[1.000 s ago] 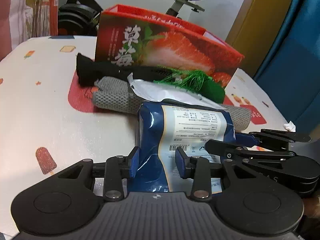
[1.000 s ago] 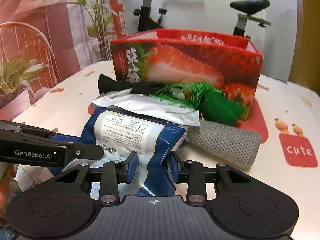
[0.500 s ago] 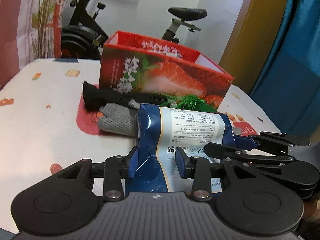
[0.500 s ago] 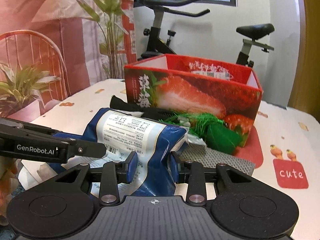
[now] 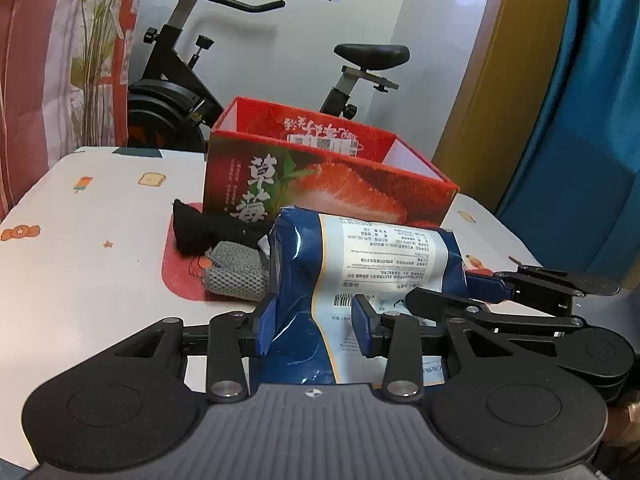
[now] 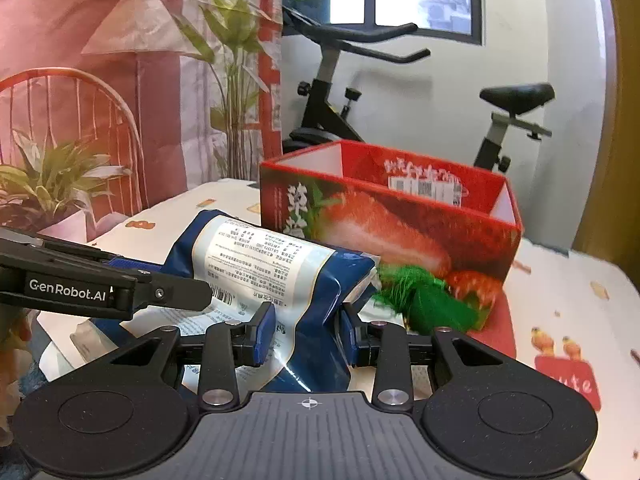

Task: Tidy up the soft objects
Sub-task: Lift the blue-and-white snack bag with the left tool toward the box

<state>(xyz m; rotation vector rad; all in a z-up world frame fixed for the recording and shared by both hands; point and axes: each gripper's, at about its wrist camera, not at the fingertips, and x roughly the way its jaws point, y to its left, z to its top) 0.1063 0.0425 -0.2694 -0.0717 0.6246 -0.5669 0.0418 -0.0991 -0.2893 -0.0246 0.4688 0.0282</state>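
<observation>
Both grippers pinch one blue pouch (image 5: 360, 276). The left gripper (image 5: 314, 330) has its blue pads pressed into the pouch's near end at lower centre of the left wrist view; the right gripper (image 6: 306, 334) clamps the other end the same way at lower centre of the right wrist view, where the pouch (image 6: 264, 272) slopes up to the left. The pouch appears to be carried clear of the table (image 5: 88, 248), level with the front wall of the red box (image 5: 320, 184), which stands open-topped at centre frame. No soft item can be seen inside the box, though its floor is hidden from both cameras. Left on the table, against the box front: a black cloth (image 5: 204, 230) and a grey mesh roll (image 5: 236, 270), left of the pouch in the left wrist view, and a green tassel (image 6: 424, 296), right of centre in the right wrist view. Judged from this, the task is at an early stage: the pouch is presumably bound for the box, and at least three items wait.
</observation>
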